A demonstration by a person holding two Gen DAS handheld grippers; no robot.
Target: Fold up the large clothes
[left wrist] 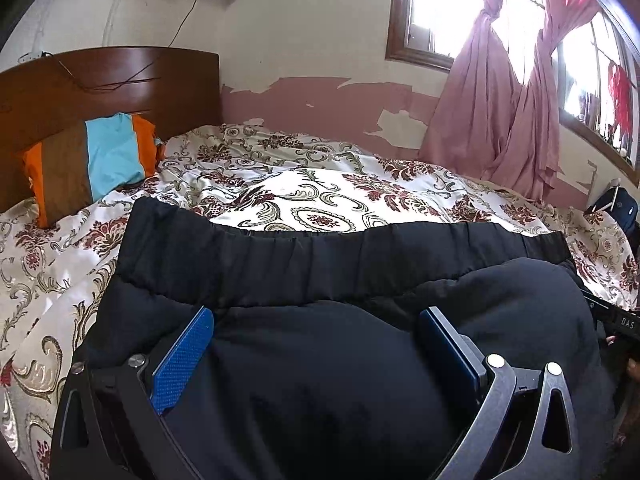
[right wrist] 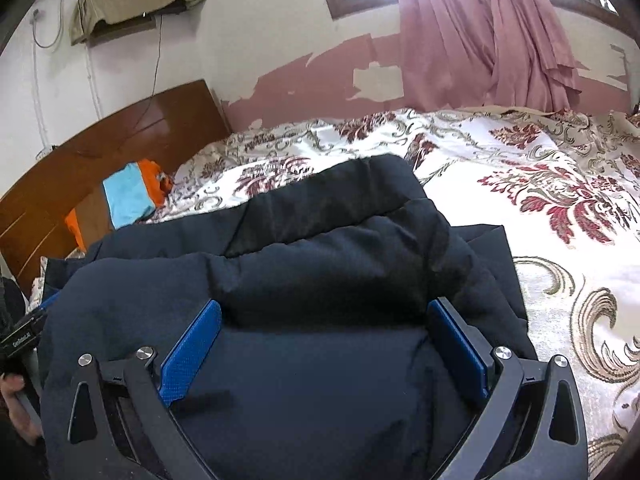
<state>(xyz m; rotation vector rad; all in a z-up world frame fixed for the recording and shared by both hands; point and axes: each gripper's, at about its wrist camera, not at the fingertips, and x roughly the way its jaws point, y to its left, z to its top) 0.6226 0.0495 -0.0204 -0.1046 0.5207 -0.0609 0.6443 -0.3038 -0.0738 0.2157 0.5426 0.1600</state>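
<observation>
A large black padded garment lies on the bed, its elastic hem stretched across the far side; it also fills the right wrist view, bunched into thick folds. My left gripper is open, its blue pads wide apart with the black fabric bulging between them. My right gripper is open too, its blue pads spread over the folded fabric. Neither pinches the cloth. The right gripper's body shows at the right edge of the left wrist view.
The bed has a shiny floral cover and a wooden headboard. An orange, brown and blue pillow leans at the head. Pink curtains hang by the window. A dark bag sits far right.
</observation>
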